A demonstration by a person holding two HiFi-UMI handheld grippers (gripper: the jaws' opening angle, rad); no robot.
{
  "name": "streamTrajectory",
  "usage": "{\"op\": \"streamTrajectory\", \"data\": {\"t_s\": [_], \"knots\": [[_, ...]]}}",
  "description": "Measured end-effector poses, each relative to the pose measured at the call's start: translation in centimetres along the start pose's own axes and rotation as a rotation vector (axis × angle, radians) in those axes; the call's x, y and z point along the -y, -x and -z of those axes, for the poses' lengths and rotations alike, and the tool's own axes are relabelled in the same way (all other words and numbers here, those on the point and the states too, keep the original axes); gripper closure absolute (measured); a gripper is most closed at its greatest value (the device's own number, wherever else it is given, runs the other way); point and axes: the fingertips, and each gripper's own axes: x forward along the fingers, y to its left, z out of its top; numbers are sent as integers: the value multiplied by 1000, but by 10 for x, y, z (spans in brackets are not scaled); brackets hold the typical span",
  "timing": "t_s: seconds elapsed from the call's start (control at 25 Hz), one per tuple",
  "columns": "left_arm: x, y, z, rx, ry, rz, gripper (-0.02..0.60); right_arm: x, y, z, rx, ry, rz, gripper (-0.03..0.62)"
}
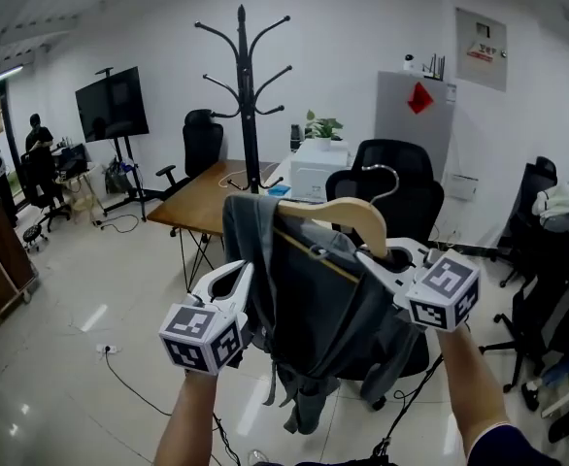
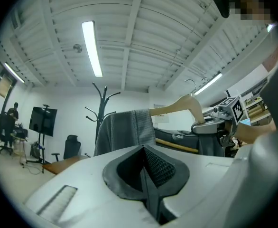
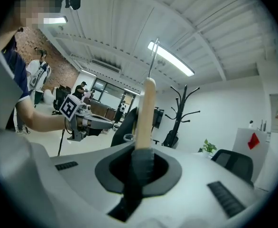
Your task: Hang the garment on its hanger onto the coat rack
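A grey garment [image 1: 309,309] hangs on a wooden hanger [image 1: 348,216] with a metal hook, held up in front of me. My right gripper [image 1: 377,252] is shut on the hanger's right arm; in the right gripper view the wood [image 3: 145,113] stands up out of the closed pads of the right gripper [image 3: 140,158]. My left gripper [image 1: 246,278] is at the garment's left edge. In the left gripper view its pads [image 2: 146,175] are closed with grey cloth pinched in them, and the garment [image 2: 125,132] rises beyond. The black coat rack [image 1: 248,85] stands behind, apart from the hanger.
A wooden desk [image 1: 202,202] with a white box [image 1: 314,175] stands by the rack's foot. A black office chair [image 1: 396,187] is right behind the garment. A TV on a stand [image 1: 113,105] and a person [image 1: 37,139] are far left. A cable [image 1: 129,377] runs over the floor.
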Motion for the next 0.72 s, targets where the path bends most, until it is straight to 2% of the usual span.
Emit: {"op": "streamTrajectory", "data": {"t_s": [0.2,0.44,0.72], "knots": [[-63,2,10,-13,5,-17,578,-5,-68,-3,-3,-15,-11,576],[-131,-17,6,-21,-12,17,578,1,-138,-15,-3,-32,31,576],[-177,-39,-4,-2,2,56,578,9,-202,-31,-6,-27,77,575]]}}
